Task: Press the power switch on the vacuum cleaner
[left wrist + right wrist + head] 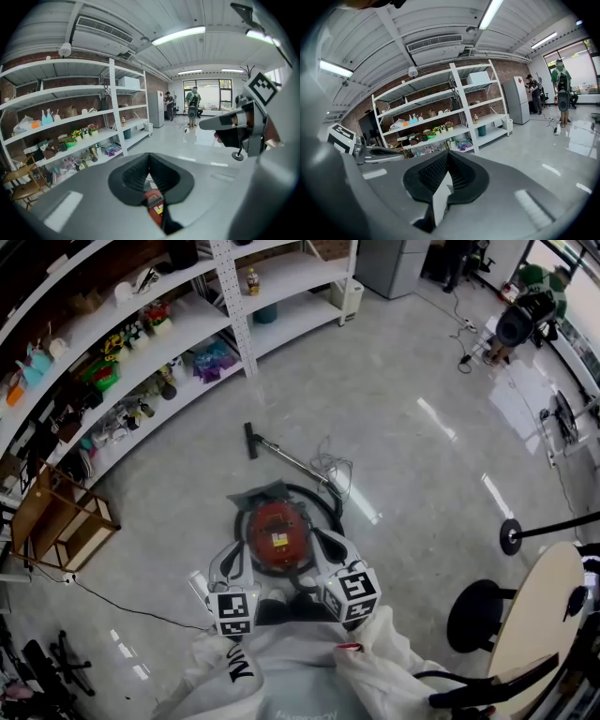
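A red, round vacuum cleaner (pixel 278 533) sits on the grey floor just in front of me. Its hose and wand (pixel 281 456) run away to a floor nozzle (pixel 250 440). My left gripper (pixel 240 549) hangs over the vacuum's left side and my right gripper (pixel 323 545) over its right side, both just above it. In the left gripper view the jaws (pixel 149 158) meet at the tips, with the red body (pixel 154 206) showing through the slit below. The right gripper (pixel 447 157) is likewise shut, with only floor behind it. The power switch cannot be made out.
Long white shelves (pixel 159 343) full of small items line the left wall. A wooden frame (pixel 61 517) stands at the left. At the right are a round table (pixel 544 610), a black chair (pixel 478 615) and a stand base (pixel 511 535). A loose cord (pixel 333 470) lies beyond the vacuum.
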Demonstrator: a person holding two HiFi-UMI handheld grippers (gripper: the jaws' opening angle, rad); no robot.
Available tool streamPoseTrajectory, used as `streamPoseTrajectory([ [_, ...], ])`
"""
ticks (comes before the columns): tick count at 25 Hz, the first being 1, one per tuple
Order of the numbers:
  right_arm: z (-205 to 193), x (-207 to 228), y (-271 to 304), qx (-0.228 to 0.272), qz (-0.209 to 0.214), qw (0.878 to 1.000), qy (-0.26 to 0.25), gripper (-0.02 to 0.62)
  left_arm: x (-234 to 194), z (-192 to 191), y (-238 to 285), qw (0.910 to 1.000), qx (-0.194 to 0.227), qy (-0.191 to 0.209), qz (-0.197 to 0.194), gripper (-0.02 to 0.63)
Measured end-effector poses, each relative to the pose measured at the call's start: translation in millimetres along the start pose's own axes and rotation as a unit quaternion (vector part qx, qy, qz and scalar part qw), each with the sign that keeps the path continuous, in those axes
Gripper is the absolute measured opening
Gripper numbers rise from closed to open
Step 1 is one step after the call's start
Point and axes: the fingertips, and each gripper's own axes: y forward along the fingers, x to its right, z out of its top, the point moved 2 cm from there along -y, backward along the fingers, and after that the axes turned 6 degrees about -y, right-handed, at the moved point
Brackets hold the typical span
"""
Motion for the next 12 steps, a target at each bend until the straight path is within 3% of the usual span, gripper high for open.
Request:
streamPoseTrajectory([
  [12,-22,2,5,-0.029,-0.011,0.999,0.009,0.0,-14,-13,9,0.9999,-0.014,-0.007,-0.004,0.0],
])
